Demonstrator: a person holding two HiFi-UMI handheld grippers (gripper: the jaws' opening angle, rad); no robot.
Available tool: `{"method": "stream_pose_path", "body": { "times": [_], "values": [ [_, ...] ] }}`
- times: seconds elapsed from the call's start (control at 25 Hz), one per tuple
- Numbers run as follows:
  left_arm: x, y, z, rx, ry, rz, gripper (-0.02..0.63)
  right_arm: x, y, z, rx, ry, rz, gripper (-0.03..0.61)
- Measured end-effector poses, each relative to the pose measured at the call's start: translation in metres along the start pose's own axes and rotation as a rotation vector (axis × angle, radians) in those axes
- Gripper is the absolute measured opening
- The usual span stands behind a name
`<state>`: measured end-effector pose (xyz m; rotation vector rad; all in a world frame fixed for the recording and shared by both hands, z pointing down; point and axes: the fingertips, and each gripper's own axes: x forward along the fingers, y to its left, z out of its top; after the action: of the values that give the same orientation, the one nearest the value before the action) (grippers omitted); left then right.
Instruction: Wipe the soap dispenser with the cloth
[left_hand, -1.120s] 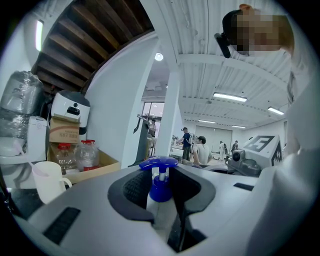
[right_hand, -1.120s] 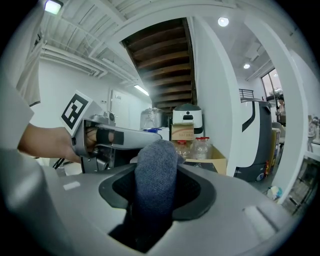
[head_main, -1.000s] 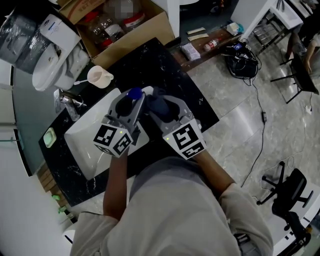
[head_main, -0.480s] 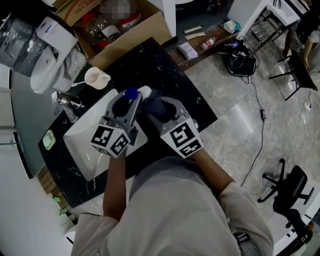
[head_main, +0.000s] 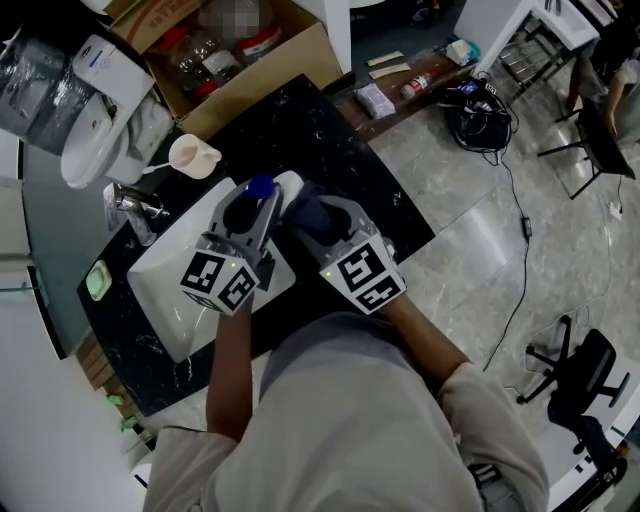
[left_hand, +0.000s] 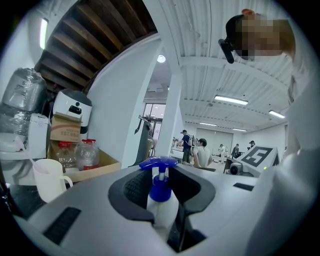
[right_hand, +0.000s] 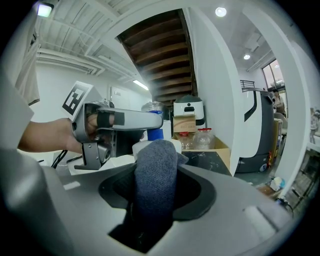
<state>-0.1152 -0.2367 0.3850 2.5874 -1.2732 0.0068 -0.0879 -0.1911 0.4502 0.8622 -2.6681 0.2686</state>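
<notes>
The soap dispenser (left_hand: 160, 192) is a white bottle with a blue pump head (head_main: 262, 186). It stands upright between the jaws of my left gripper (left_hand: 161, 182), which is shut on its neck and shoulders above the white sink (head_main: 165, 285). My right gripper (right_hand: 157, 172) is shut on a folded dark blue-grey cloth (right_hand: 156, 175). The cloth (head_main: 308, 212) sticks out past the fingertips, close beside the bottle's right side. In the right gripper view the left gripper (right_hand: 120, 125) and the bottle (right_hand: 145, 146) lie just beyond the cloth's tip; whether they touch I cannot tell.
The sink is set in a black marble counter (head_main: 330, 135) with a chrome tap (head_main: 135, 205) at its left. A white mug (head_main: 195, 152) and an open cardboard box of jars (head_main: 250, 50) stand behind. A green soap dish (head_main: 98, 277) lies left of the basin.
</notes>
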Motion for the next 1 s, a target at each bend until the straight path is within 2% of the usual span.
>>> {"method": "stream_pose_path", "body": {
  "times": [0.52,0.76,1.0],
  "values": [
    [-0.001,0.002,0.0,-0.006,-0.003,-0.004,0.1,0.008,0.001,-0.022,0.033,0.058,0.006,0.168],
    [0.0,0.002,0.001,-0.01,0.0,-0.005,0.1,0.012,0.0,-0.026,-0.034,0.075,-0.006,0.169],
    [0.001,0.004,0.0,-0.017,-0.007,-0.007,0.1,0.014,-0.001,-0.036,-0.023,0.105,-0.006,0.169]
  ]
}}
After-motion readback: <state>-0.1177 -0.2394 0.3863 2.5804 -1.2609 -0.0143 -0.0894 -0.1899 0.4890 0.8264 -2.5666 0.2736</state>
